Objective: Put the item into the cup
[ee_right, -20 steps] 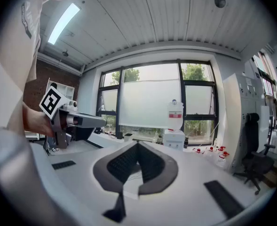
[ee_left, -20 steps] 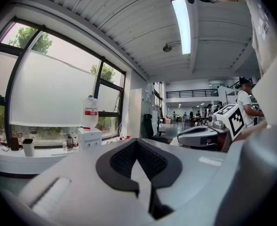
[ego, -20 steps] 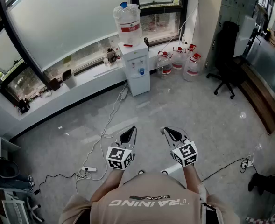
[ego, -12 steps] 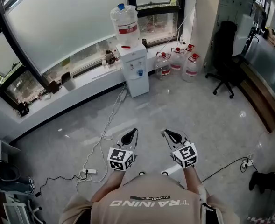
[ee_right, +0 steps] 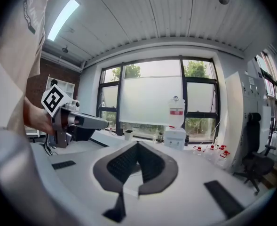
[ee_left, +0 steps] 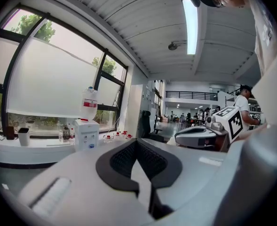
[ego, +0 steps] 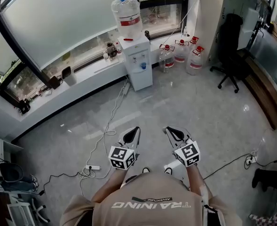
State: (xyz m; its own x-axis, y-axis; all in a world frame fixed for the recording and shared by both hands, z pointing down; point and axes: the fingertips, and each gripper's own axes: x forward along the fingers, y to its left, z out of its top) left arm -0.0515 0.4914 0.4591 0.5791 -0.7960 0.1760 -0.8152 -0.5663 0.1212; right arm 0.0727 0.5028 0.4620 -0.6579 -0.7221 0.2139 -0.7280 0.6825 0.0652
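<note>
Your left gripper [ego: 135, 131] and right gripper [ego: 168, 131] sit side by side, close in front of you, over the grey floor [ego: 199, 107]. Both have jaws pressed together with nothing between. Both point toward the white water dispenser [ego: 139, 62] by the window [ego: 67, 18]. Can't tell where the item or the cup is, or how they look.

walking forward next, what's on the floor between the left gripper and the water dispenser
Head view: bare grey floor, with a white cable trailing from the water dispenser past the left gripper.
</note>
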